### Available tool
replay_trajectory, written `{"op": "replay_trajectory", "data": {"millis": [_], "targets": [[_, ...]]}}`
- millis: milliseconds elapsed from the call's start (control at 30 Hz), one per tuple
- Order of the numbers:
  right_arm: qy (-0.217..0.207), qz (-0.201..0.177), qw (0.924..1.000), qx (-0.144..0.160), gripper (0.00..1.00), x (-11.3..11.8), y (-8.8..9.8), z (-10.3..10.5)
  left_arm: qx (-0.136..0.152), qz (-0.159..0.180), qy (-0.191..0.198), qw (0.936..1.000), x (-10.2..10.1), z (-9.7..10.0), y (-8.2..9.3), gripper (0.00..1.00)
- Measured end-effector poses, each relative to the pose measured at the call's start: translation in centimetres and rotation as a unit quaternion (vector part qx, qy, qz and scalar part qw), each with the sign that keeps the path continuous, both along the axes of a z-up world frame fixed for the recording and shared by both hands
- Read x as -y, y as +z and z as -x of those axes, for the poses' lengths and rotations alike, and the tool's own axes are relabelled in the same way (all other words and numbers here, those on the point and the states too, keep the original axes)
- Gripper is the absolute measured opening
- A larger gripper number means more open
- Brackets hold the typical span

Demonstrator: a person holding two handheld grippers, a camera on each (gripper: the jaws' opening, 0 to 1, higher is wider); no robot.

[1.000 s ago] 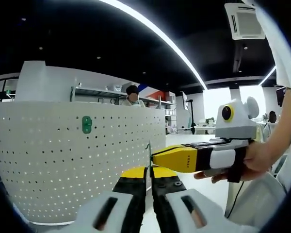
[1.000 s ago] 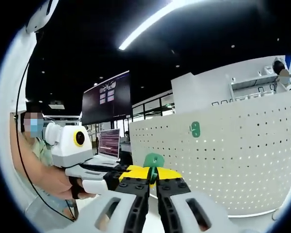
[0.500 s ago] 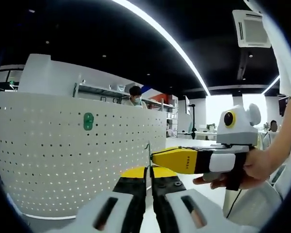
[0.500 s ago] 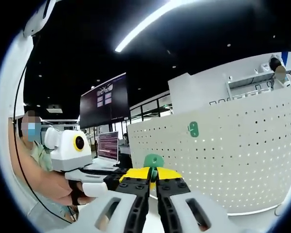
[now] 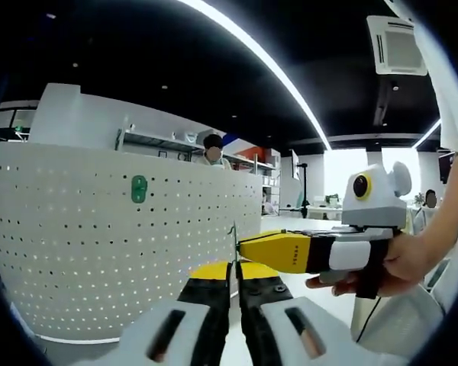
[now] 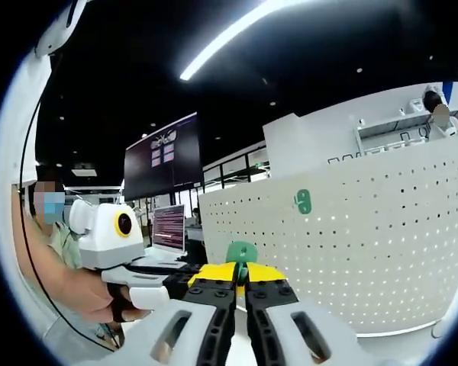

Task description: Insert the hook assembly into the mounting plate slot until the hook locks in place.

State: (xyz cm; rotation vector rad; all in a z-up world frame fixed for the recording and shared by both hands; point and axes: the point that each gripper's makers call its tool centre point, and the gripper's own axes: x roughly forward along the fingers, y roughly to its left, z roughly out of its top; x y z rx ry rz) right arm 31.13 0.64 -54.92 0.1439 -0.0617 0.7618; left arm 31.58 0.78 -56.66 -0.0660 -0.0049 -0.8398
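Two hand-held grippers meet tip to tip in front of the white pegboard (image 5: 99, 236). Left hand-held gripper (image 5: 234, 268) and right hand-held gripper (image 6: 240, 271) both pinch the green hook piece (image 6: 241, 252) (jaws nearly closed). Another green hook (image 5: 139, 188) sits on the pegboard.

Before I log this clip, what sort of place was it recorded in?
Probably an open-plan office or lab. A white perforated board with a green hook stands in front, a long ceiling light strip and ceiling air-conditioning unit overhead, and a large dark display screen plus a laptop behind.
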Motion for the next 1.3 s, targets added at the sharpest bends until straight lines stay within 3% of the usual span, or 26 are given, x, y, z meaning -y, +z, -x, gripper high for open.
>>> {"op": "replay_trajectory", "data": {"millis": [167,300,367,500,600,700,900,1200,1233,1300], "targets": [[0.001,0.0,1.0,0.001,0.0,-0.1,0.1,0.0,0.001,0.003,-0.003,1.0,-0.1,0.0,0.1,0.03],[0.004,-0.001,1.0,-0.004,0.0,-0.2,0.1,0.0,0.016,-0.023,-0.009,0.9996,0.1,0.1,-0.1,0.07],[0.003,-0.001,1.0,-0.004,0.0,-0.1,0.1,0.0,0.015,-0.027,-0.007,0.9995,0.2,0.1,-0.3,0.15],[0.004,-0.003,1.0,-0.006,0.0,-0.1,0.2,-0.2,-0.002,-0.041,-0.003,0.9992,0.4,-0.2,-1.5,0.43],[0.006,-0.002,1.0,-0.007,0.0,-0.2,0.1,-0.1,0.008,-0.042,-0.004,0.9991,0.6,0.0,-1.4,0.55],[0.008,0.0,0.9999,-0.009,0.0,-0.3,-0.1,0.0,-0.012,-0.044,-0.003,0.9989,0.8,-0.3,-2.1,0.72],[0.009,-0.002,0.9999,-0.011,0.01,-0.3,0.0,-0.1,-0.029,-0.045,-0.006,0.9986,0.8,-0.3,-3.0,0.89],[0.005,0.0,0.9999,-0.013,0.01,-0.2,-0.1,-0.1,-0.029,-0.053,0.003,0.9982,0.5,-0.6,-3.3,0.91],[-0.012,0.032,0.9994,0.007,0.01,0.2,-0.1,-0.4,-0.03,-0.053,0.003,0.9981,0.5,-0.6,-3.3,0.9],[-0.004,0.062,0.9974,0.037,0.01,-0.3,0.2,0.1,-0.032,-0.054,0.006,0.998,0.4,-0.6,-3.3,0.89]]}}
